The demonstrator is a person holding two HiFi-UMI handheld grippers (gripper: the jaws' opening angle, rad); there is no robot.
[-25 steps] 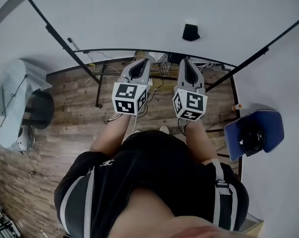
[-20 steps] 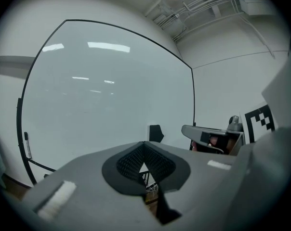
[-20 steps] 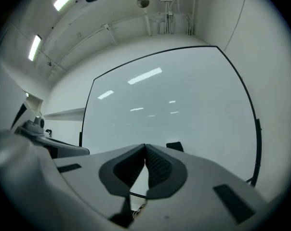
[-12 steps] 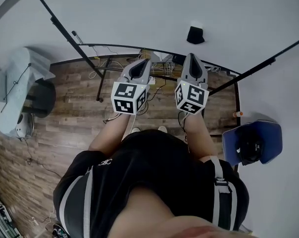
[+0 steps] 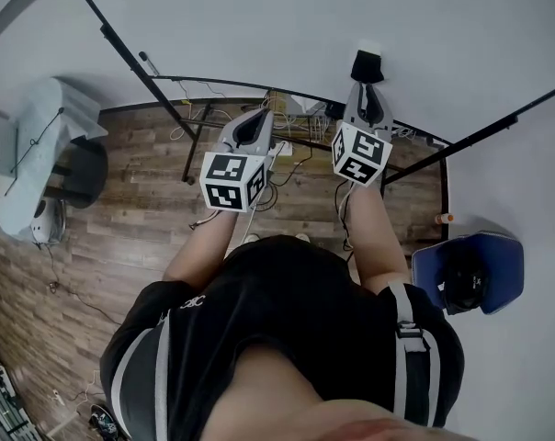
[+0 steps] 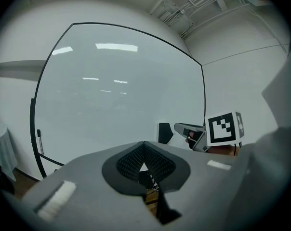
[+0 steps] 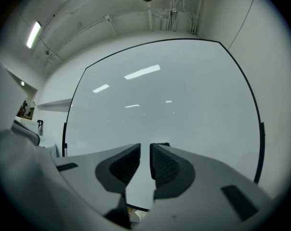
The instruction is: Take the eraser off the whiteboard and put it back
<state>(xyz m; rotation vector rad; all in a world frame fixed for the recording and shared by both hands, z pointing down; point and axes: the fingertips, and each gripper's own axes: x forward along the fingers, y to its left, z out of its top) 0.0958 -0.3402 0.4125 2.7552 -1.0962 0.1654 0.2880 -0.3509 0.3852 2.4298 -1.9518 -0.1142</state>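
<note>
The left gripper view is showing the small black block eraser (image 6: 165, 132) sticking on the shiny white whiteboard (image 6: 112, 105), just ahead of the grey right tongs (image 6: 179, 128). The right gripper view is catching only its edge. The right tongs' ribbed jaws have just been opening a crack and are holding nothing. The left tongs (image 6: 143, 147) are squeezing shut, empty.

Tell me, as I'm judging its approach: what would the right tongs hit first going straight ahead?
Probably the black eraser on the whiteboard, just ahead; the right tongs, just now opening, hold nothing yet.
</note>
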